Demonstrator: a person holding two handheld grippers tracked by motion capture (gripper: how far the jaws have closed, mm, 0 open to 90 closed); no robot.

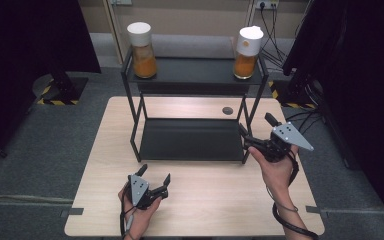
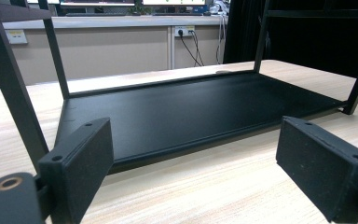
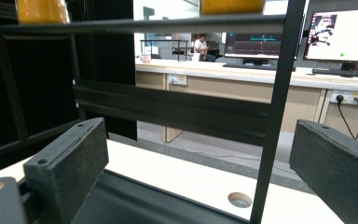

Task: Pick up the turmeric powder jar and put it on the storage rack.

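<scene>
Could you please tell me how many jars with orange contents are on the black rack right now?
2. The left jar stands at the left end of the rack's top shelf; the right jar stands at its right end. The lower shelf holds none.

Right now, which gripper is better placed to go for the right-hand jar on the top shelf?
Right. The right gripper is open at the rack's right post, below the right jar. The left gripper, also open, sits low on the table in front of the rack, farther off.
</scene>
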